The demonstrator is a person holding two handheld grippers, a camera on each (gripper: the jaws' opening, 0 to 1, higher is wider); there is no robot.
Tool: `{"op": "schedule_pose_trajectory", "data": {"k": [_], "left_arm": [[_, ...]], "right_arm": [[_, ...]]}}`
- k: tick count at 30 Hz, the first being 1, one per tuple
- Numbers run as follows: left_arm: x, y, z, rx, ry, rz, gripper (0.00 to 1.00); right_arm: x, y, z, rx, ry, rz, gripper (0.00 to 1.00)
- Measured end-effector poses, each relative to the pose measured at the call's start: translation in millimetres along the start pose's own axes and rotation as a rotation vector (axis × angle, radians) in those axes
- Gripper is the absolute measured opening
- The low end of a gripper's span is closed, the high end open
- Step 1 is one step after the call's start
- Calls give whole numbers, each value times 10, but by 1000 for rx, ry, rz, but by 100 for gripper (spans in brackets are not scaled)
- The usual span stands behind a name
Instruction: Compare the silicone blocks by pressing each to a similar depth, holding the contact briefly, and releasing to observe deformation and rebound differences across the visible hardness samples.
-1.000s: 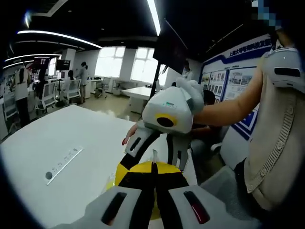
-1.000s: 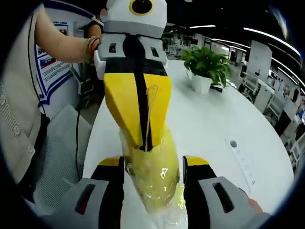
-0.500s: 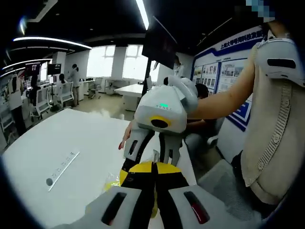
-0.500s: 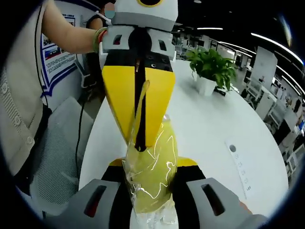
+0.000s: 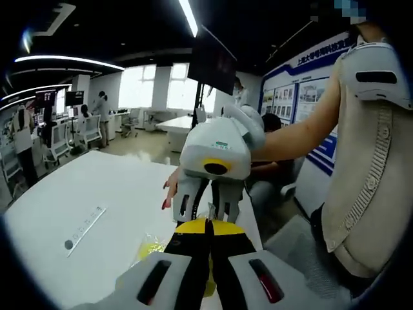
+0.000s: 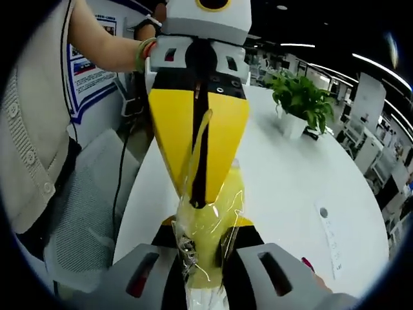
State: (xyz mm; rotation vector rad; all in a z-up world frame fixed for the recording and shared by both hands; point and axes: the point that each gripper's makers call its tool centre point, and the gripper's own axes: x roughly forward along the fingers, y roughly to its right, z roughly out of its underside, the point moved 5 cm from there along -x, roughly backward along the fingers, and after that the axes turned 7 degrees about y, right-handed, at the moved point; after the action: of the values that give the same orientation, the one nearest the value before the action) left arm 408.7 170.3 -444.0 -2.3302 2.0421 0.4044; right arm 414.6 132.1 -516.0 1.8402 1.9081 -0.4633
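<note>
Our right gripper (image 6: 205, 248) is clamped on a yellow block (image 6: 208, 223) wrapped in clear film. The left gripper (image 6: 197, 155) points down at us, jaws together on the film's upper edge. A plant (image 6: 301, 98) stands on the white table (image 6: 284, 187).

A soft yellow silicone block in a clear, crinkled plastic wrapper (image 6: 206, 226) stands near upright at the lower centre of the right gripper view, its wrapper film rising in a thin strip; in the left gripper view it peeks out at lower centre-left (image 5: 152, 248).
</note>
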Motion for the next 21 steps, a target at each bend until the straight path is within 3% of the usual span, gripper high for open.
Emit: {"op": "schedule_pose_trajectory", "data": {"k": [21], "left_arm": [[41,88,-23,21,2,9,0]], "right_arm": [[-80,-59,4,9,-32,4,7]]}}
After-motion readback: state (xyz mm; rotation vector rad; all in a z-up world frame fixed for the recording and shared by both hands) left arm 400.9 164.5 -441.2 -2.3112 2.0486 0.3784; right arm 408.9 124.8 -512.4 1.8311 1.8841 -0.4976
